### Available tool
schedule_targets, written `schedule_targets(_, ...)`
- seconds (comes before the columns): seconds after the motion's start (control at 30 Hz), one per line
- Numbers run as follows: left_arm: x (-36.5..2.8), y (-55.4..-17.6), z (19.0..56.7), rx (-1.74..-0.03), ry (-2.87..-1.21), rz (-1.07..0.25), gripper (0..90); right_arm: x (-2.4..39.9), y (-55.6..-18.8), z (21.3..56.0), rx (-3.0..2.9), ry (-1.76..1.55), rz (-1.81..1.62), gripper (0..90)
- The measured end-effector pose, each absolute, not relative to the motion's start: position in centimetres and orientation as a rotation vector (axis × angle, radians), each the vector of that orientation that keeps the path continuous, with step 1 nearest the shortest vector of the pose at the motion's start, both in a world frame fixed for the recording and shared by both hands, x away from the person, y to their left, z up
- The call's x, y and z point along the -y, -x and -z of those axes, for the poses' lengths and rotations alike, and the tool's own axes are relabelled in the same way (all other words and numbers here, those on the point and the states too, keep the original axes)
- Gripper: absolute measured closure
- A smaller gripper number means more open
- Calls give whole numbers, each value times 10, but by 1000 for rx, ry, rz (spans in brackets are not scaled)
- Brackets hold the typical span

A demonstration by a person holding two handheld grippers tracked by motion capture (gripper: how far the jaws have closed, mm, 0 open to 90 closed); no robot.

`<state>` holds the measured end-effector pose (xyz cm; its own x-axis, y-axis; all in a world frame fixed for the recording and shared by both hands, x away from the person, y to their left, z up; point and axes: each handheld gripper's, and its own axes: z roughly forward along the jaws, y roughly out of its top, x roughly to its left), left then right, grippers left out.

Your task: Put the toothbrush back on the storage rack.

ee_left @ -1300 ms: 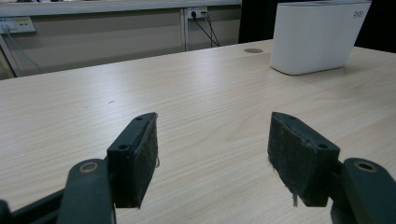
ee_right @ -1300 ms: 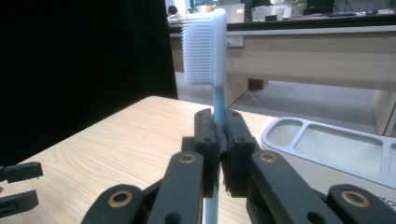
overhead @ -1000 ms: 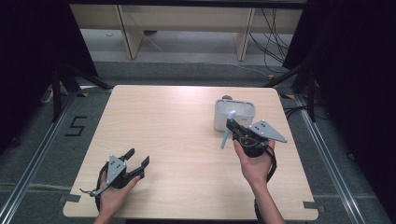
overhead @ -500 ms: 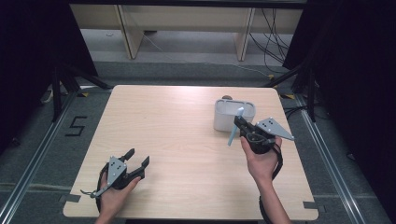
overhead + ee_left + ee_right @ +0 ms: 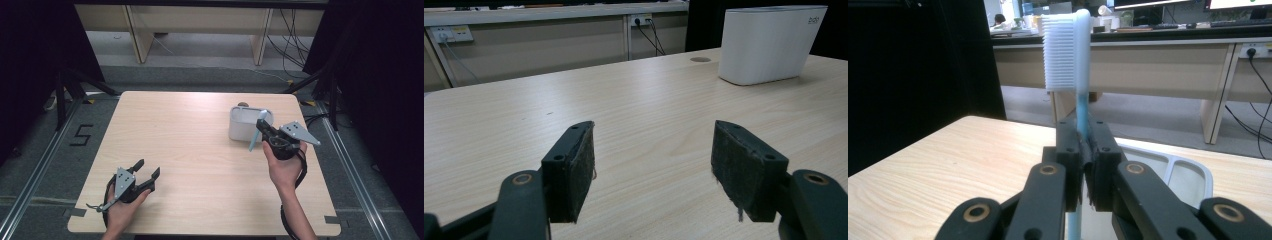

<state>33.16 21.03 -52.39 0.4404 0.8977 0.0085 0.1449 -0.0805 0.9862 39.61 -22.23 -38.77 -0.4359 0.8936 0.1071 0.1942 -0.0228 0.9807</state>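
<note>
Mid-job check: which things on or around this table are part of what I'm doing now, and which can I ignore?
Part of the job:
- toothbrush, clamped upright in the right gripper
- white holder, partitioned inside, beside that gripper

Just lying about:
- left gripper, open, nothing between its pads, low over the table
- benches and cables behind the table
- floor marking 5

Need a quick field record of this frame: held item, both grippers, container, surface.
held item: light blue plastic toothbrush with white bristles, upright, head up
right gripper: jaws shut on the toothbrush handle, above the holder's near edge
left gripper: jaws open, nothing between them, low over the table
container: white plastic compartmented holder, at the table's far right
surface: light wooden table
</note>
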Motion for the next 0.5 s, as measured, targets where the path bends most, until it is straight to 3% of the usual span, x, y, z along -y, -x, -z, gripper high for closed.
schedule_targets(0.5,-211,-332,524,-955,-1535,-813,335,228,-404,378,-1638,-1137,-1486,862)
